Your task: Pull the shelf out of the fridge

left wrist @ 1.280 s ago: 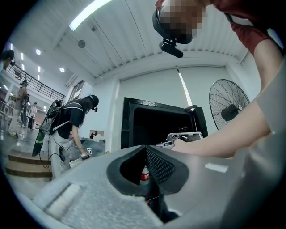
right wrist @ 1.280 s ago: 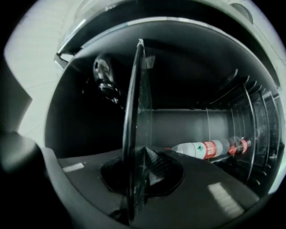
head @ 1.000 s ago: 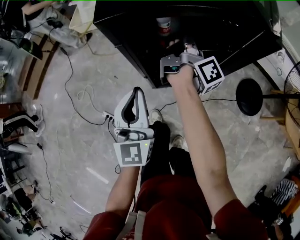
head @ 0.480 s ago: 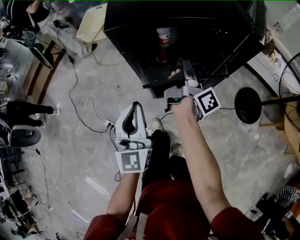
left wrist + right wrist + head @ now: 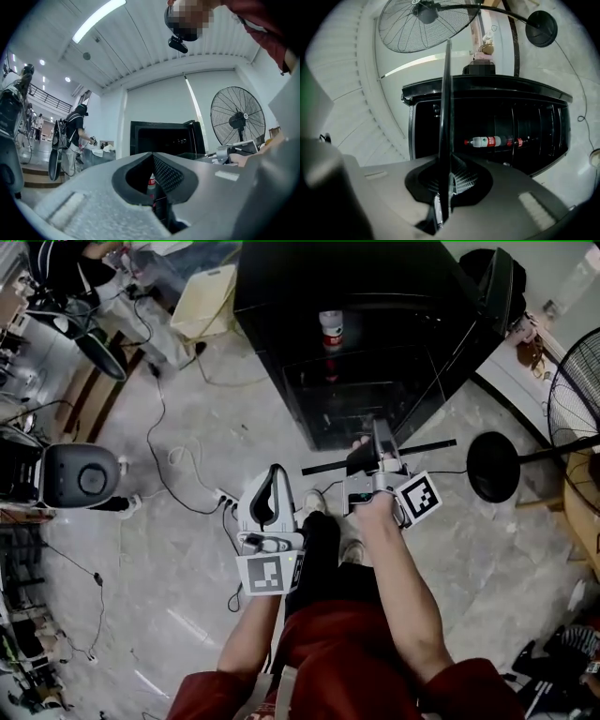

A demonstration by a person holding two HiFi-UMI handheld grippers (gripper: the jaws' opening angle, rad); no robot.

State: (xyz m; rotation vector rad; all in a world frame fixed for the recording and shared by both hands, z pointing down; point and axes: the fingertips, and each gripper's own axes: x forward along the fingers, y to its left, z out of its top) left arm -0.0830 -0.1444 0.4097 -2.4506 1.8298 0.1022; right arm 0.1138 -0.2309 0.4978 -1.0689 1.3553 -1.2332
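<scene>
The black fridge [image 5: 281, 296] stands open at the top of the head view, with a red-labelled bottle [image 5: 330, 329] lying inside. The shelf [image 5: 427, 446] is a thin dark-edged clear pane, out in front of the fridge opening. My right gripper [image 5: 380, 430] is shut on its front edge near the middle. In the right gripper view the shelf [image 5: 446, 93] runs as a narrow dark line straight up from between the jaws of my right gripper [image 5: 444, 161], with the fridge [image 5: 534, 93] and bottle [image 5: 485, 141] behind. My left gripper [image 5: 275, 472] hangs lower left, shut and empty, facing the fridge [image 5: 164, 138].
A standing fan's round base [image 5: 494, 460] and cage [image 5: 577, 381] are right of the fridge. Cables [image 5: 178, 451] and a power strip [image 5: 225, 498] lie on the marble floor at left. A dark round machine [image 5: 80, 476] sits far left. A person [image 5: 75, 136] stands at a table.
My right gripper has drawn back from inside the fridge toward my body, bringing the shelf out with it. The left gripper has stayed about where it was.
</scene>
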